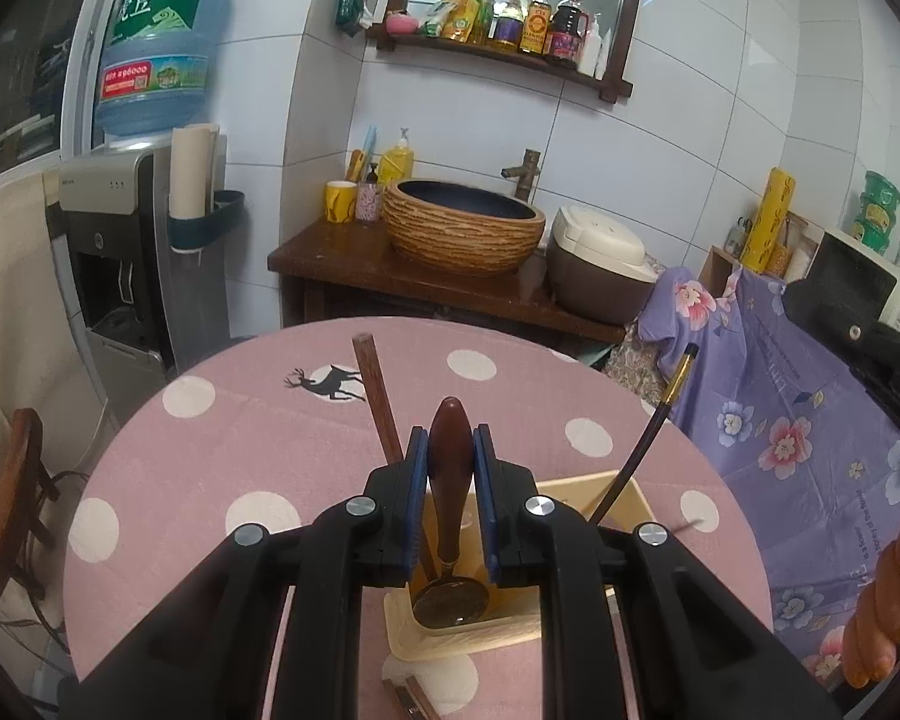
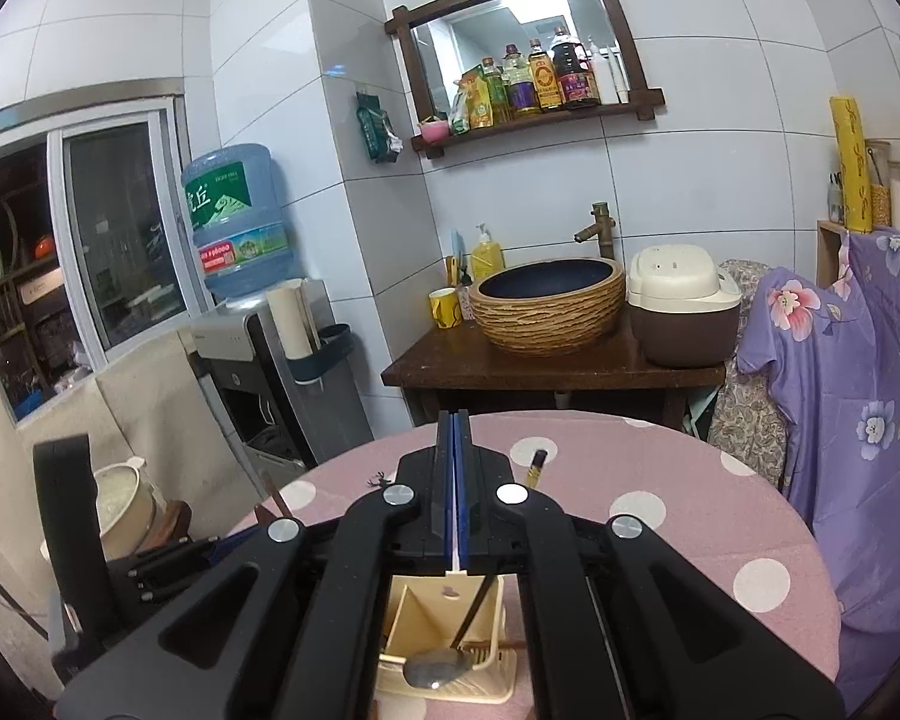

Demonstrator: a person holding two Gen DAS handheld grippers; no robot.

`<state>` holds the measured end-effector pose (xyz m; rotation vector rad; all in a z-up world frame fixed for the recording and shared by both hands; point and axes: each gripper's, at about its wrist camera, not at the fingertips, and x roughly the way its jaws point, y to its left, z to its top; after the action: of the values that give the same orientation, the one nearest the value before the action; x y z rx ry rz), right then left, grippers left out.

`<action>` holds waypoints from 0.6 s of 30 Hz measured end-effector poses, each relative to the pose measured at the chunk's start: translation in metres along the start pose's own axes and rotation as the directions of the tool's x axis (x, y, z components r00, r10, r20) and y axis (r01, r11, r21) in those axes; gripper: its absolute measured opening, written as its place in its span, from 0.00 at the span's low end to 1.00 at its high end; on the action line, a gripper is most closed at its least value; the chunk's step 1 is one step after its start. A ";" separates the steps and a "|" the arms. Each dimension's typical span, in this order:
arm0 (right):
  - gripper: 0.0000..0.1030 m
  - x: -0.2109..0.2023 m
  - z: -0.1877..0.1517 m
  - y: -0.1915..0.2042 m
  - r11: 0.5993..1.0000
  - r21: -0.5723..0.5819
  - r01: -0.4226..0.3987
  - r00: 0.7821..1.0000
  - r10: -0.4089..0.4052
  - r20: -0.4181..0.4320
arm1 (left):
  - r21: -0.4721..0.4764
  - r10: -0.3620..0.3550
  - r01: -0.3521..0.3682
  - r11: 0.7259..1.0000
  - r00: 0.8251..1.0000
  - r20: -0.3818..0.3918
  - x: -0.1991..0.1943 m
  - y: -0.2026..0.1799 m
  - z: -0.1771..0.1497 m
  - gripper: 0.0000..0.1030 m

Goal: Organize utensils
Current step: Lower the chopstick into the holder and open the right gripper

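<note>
Spoon (image 1: 450, 480) in left gripper (image 1: 450, 450) — label unreadable

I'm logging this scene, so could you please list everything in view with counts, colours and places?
Spoon: 1, brown handle, in holder, gripped.
Utensil holder: 1, cream, on table.
Chopsticks: 1 brown, 1 black with gold band, leaning in holder.
Table: 1, pink with white dots.
Basin: 1, tan, on wooden stand.
Rice cooker: 1, cream-brown, beside basin.
Water bottle: 1, blue, on dispenser.
Left gripper: jaws on spoon.
Right gripper: jaws shut, above holder.
</note>
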<state>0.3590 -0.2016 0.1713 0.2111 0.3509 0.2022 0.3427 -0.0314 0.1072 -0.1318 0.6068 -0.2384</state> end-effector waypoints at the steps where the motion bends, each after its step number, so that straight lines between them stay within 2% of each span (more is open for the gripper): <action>1: 0.01 -0.001 -0.003 -0.001 1.000 0.000 -0.003 1.000 0.003 -0.001 | -0.005 -0.006 0.006 1.000 1.000 -0.005 0.001 0.001 -0.001 0.15; 5: 0.01 -0.006 -0.017 -0.009 1.000 -0.020 -0.003 1.000 0.003 0.001 | -0.013 -0.033 0.033 0.999 0.999 -0.013 0.002 0.002 -0.007 0.17; 7: 0.03 -0.006 -0.026 -0.016 0.999 -0.040 0.006 1.000 -0.007 -0.020 | -0.018 -0.040 0.040 0.999 0.999 -0.006 -0.001 0.002 -0.009 0.23; 8: 0.06 -0.005 -0.031 -0.020 0.999 -0.047 0.012 1.000 -0.013 -0.028 | -0.019 -0.046 0.046 0.999 0.999 -0.003 -0.003 0.002 -0.009 0.29; 9: 0.10 -0.003 -0.038 -0.027 0.998 -0.060 0.023 0.999 -0.026 -0.045 | -0.020 -0.053 0.053 0.998 0.999 0.000 -0.006 0.002 -0.010 0.36; 11: 0.42 0.004 -0.055 -0.044 0.996 -0.078 0.035 0.993 -0.043 -0.106 | -0.017 -0.064 0.065 0.998 0.998 0.012 -0.012 0.001 -0.014 0.41; 12: 0.43 0.007 -0.062 -0.053 0.996 -0.076 0.045 0.990 -0.055 -0.133 | -0.011 -0.065 0.065 0.998 0.998 0.019 -0.015 0.000 -0.016 0.42; 13: 0.43 0.011 -0.073 -0.064 0.995 -0.069 0.069 0.983 -0.079 -0.164 | -0.003 -0.064 0.064 0.998 0.998 0.028 -0.018 -0.002 -0.018 0.43; 15: 0.43 0.020 -0.096 -0.087 0.989 -0.041 0.143 0.957 -0.149 -0.251 | 0.014 -0.061 0.060 0.998 0.997 0.052 -0.026 -0.004 -0.025 0.46; 18: 0.43 0.033 -0.128 -0.124 0.977 0.076 0.198 0.915 -0.156 -0.372 | 0.022 -0.061 0.059 0.998 0.995 0.084 -0.036 -0.008 -0.035 0.47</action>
<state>0.3626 -0.2907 0.0142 0.2514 0.7504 0.0398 0.2926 -0.0314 0.0995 -0.1404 0.5168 -0.2954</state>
